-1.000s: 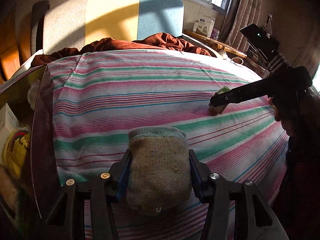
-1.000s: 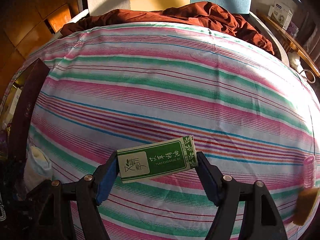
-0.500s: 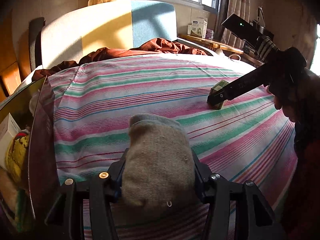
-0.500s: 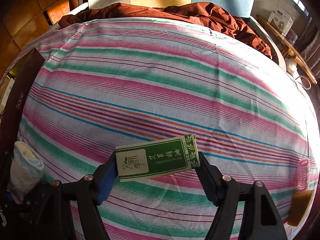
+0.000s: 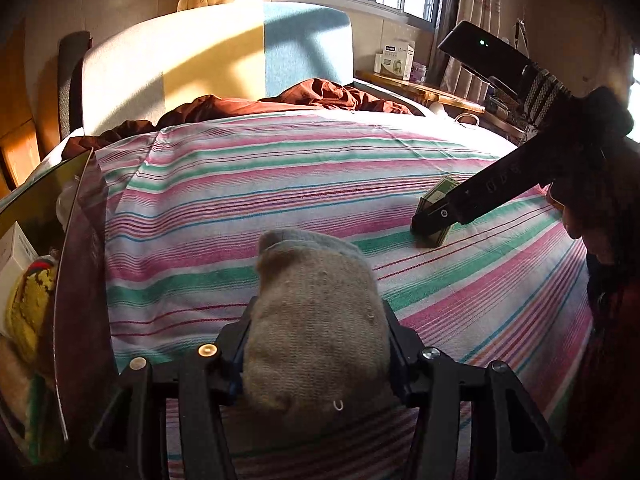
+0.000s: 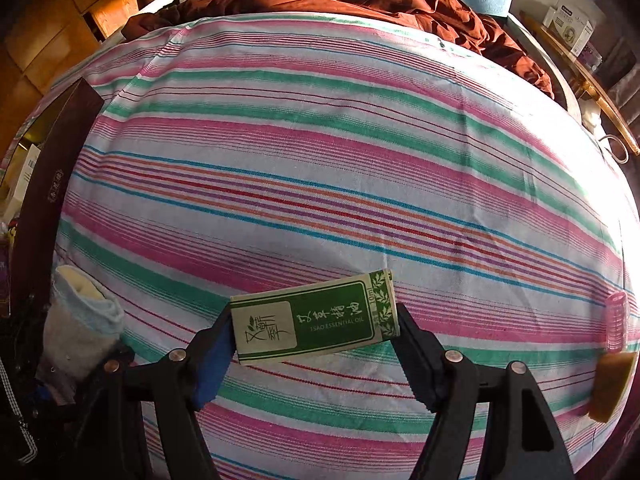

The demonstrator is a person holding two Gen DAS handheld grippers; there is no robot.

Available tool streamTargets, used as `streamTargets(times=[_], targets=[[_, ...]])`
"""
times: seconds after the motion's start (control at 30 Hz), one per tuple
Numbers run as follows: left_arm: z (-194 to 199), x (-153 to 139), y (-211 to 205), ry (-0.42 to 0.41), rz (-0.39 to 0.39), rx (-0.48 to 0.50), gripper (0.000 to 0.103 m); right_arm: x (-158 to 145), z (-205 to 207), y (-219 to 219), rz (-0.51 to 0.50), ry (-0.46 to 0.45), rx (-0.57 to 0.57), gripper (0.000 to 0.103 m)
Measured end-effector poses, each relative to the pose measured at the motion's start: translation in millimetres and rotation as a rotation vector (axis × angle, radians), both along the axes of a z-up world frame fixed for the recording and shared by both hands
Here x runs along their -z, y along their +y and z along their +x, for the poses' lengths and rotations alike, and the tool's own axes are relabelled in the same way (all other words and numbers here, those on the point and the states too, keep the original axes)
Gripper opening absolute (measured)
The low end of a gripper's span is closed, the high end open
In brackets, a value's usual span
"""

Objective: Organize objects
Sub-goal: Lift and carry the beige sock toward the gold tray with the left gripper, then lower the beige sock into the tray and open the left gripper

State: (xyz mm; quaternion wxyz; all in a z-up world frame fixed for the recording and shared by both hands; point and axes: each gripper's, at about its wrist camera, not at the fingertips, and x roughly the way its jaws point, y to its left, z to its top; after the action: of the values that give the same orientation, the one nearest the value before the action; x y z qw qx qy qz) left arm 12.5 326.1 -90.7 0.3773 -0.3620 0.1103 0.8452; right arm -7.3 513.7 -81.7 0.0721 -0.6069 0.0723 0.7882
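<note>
My left gripper [image 5: 316,344] is shut on a rolled grey-beige sock [image 5: 316,312] and holds it over the near part of the striped bed sheet [image 5: 280,184]. The sock also shows at the left edge of the right wrist view [image 6: 80,332]. My right gripper [image 6: 316,340] is shut on a green and white essential oil box [image 6: 316,322], held level just above the sheet [image 6: 340,160]. In the left wrist view the right gripper [image 5: 430,222] holds that box [image 5: 438,196] at the right side of the bed.
A dark brown storage box [image 5: 76,264] with items inside stands at the bed's left edge; its wall also shows in the right wrist view [image 6: 48,192]. A pink hair roller [image 6: 616,322] and a yellow block [image 6: 610,384] lie at the right. A maroon blanket [image 5: 288,100] lies at the headboard.
The left gripper has lifted and tilted back with the sock. The right gripper has drawn back slightly with the box. Both grips are unchanged.
</note>
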Motion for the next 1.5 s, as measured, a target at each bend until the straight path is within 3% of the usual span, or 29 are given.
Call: streamTargets(times=[0.23,0.43,0.87,1.03,1.27,1.5], targets=[[0,-1,-3,-0.011,0.017,0.010,0.054,0,-1,-24,-0.017,0.058,0.032,0.075],[5,-7,-5,-0.010,-0.024,0.022,0.053,3,-4,-25,-0.004,0.075,0.019,0.075],[16,-62,-47,0.022,0.074,0.006,0.053,6,-7,-29,0.047,0.071,-0.003,0.074],[-3,-80,-84,0.017,0.105,-0.083,0.053,6,-7,-32,0.062,0.071,-0.009,0.074],[-46,-96,-158,0.004,0.121,-0.296,0.053,5,-5,-39,0.092,0.070,-0.024,0.074],[-93,-93,-225,0.044,0.015,-0.522,0.053,4,-3,-39,0.103,0.070,-0.030,0.074]])
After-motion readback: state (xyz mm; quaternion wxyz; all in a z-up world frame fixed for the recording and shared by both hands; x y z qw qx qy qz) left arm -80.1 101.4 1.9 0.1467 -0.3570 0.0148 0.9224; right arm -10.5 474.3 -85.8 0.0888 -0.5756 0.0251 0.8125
